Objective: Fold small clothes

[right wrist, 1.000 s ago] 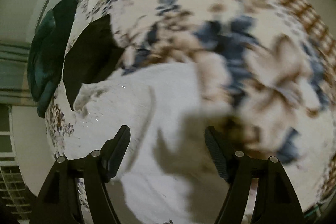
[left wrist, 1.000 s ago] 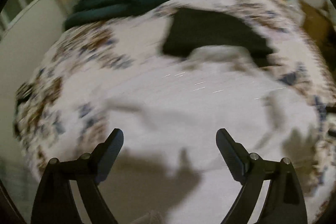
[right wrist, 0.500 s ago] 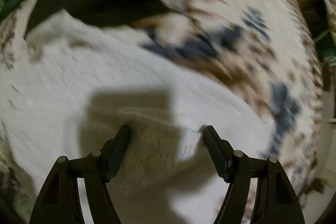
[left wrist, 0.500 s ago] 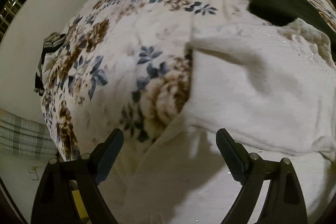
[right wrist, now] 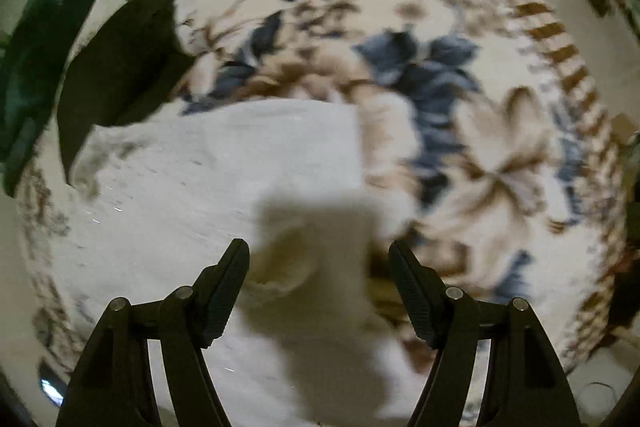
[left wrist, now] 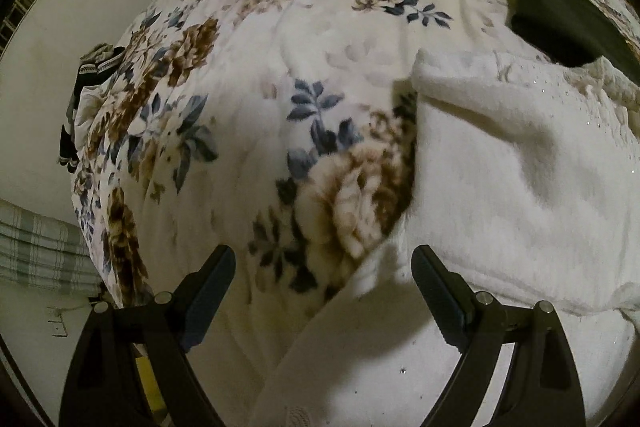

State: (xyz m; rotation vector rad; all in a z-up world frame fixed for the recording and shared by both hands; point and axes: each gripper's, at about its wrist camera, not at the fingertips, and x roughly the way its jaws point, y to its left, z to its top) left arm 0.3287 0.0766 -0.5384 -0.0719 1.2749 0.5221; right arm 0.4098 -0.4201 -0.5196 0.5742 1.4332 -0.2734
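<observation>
Lying spread on a floral fleece blanket (left wrist: pixel 248 75) in white, brown and blue, the fluffy white knitted garment (left wrist: pixel 520 195) was the nearest cloth to both tools. The left gripper (left wrist: pixel 323 277) pointed steeply down over the garment's left edge, jaws wide apart and gripping nothing. The right gripper (right wrist: pixel 319 269) hung above a bunched fold of the same garment, jaws spread, pads not pressing the cloth. A flat black cloth (left wrist: pixel 560 23) lay beyond, touching the garment's far edge.

Left gripper (left wrist: pixel 323 279) now swung over the white garment (left wrist: pixel 500 187) sleeve edge (from its middle); right gripper (right wrist: pixel 319 277) over its cuff.
</observation>
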